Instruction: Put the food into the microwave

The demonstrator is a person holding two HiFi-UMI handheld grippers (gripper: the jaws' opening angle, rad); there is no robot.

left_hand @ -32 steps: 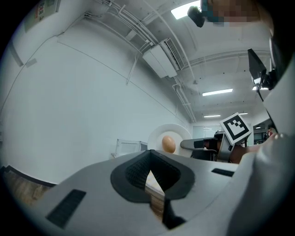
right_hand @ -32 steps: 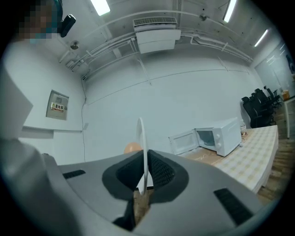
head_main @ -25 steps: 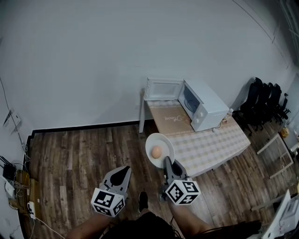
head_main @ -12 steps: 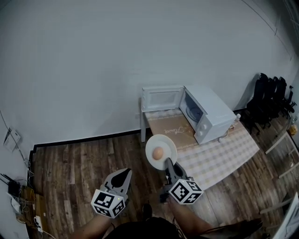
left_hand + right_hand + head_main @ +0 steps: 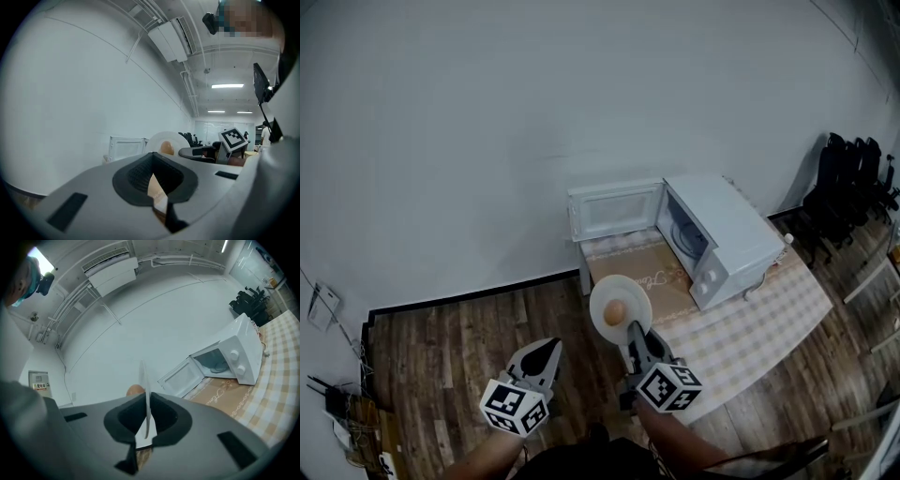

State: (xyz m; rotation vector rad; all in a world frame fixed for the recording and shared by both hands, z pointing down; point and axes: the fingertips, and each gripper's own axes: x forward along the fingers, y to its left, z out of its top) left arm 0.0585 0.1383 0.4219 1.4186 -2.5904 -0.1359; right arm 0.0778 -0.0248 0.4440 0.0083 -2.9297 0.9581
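The right gripper (image 5: 630,330) pinches the rim of a plate (image 5: 621,298) bearing the food (image 5: 615,311), in the air short of the table (image 5: 750,328) where the microwave (image 5: 727,234) stands door open; next, seemingly, a level reach inside, while the left gripper (image 5: 542,354), jaws together, holds nothing.

The left claw (image 5: 546,352) and right claw (image 5: 633,330) are smooth light-grey plastic shells tapering to a point. Each has textured black pads lining a rounded hollow and a black oblong slot on either flank. At seven and five o'clock sit the left marker cube (image 5: 514,408) and right marker cube (image 5: 667,386), white with black square patterns. Dark clothing (image 5: 581,464) shows at six o'clock.
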